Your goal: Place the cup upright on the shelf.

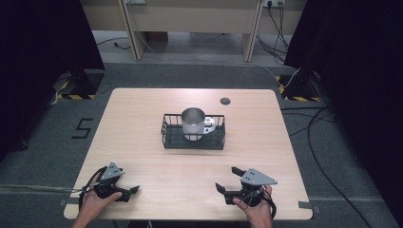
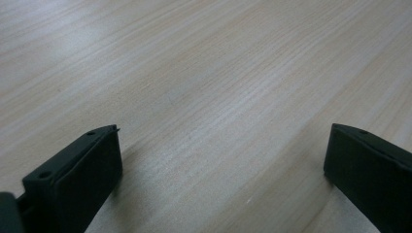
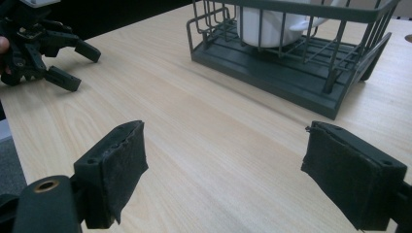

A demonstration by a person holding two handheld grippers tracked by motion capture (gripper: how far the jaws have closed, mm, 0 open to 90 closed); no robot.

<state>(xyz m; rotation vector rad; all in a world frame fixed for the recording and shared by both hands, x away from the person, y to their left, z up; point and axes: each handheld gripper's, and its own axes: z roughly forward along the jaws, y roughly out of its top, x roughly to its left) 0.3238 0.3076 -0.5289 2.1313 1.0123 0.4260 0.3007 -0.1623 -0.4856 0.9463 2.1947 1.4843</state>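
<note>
A black wire basket stands at the middle of the wooden table, with a shiny metal cup upright inside it. A pale part shows beside the cup; I cannot tell what it is. My left gripper rests near the front left edge, open, jaws pointing right, with bare wood between them. My right gripper is at the front right, open and empty, facing the basket and the cup. The left gripper shows far off in the right gripper view.
A round dark grommet sits near the table's far edge. Bare wood lies between the grippers and the basket. Cables run over the grey floor at the right, and a "5" is marked on the floor at the left.
</note>
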